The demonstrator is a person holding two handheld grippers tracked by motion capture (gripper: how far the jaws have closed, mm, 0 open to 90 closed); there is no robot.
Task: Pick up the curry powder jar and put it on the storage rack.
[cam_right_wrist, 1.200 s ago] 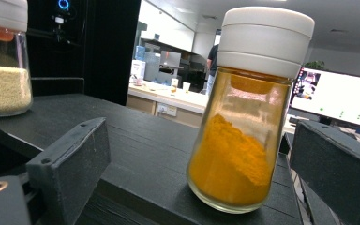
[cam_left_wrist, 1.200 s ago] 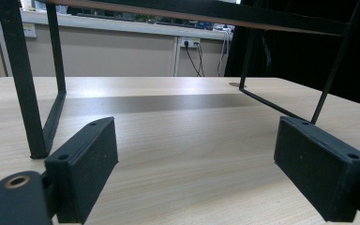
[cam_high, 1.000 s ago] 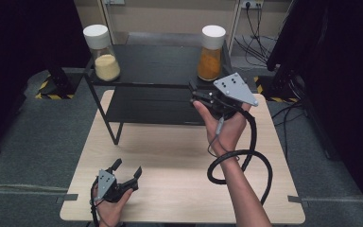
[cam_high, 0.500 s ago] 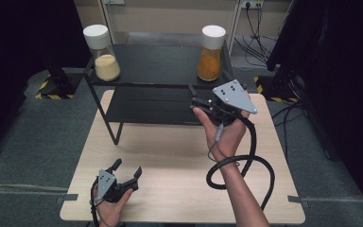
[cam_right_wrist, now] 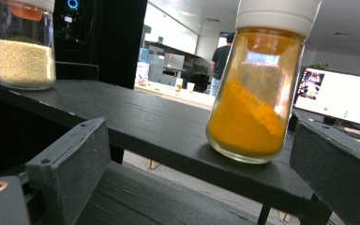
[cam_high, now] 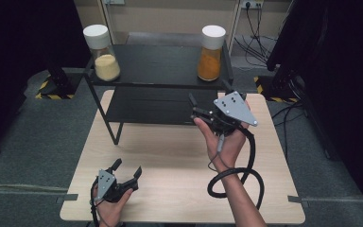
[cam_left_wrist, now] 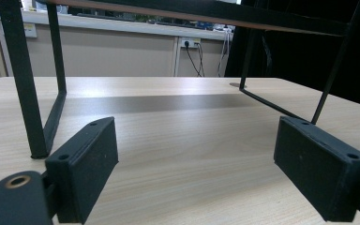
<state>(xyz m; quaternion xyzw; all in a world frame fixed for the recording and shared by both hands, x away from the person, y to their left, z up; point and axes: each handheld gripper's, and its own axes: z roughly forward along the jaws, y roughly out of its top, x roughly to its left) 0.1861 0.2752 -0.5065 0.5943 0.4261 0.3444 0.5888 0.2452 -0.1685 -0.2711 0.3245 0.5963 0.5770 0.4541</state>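
Observation:
A black two-tier shelf (cam_high: 160, 66) stands at the back of the wooden table (cam_high: 170, 156). On its top tier are a white-lidded jar of pale grains (cam_high: 101, 54) at the left and a white-lidded jar of orange powder (cam_high: 210, 49) at the right. A hand holds my right gripper (cam_high: 208, 106) in the air just in front of the shelf's right end, open and empty. Its jaws face the orange jar (cam_right_wrist: 258, 93), with the pale jar (cam_right_wrist: 23, 47) farther left. My left gripper (cam_high: 127, 168) rests low near the table's front left, open, with nothing between its pads (cam_left_wrist: 86, 164).
The shelf's thin black legs (cam_left_wrist: 28, 93) stand on the table ahead of the left gripper. A black cable (cam_high: 246, 165) loops from the right gripper over the table. Dark screens flank the table, and cables lie on the floor behind.
The right gripper has drifted a little toward the person, staying open. The left gripper has not moved.

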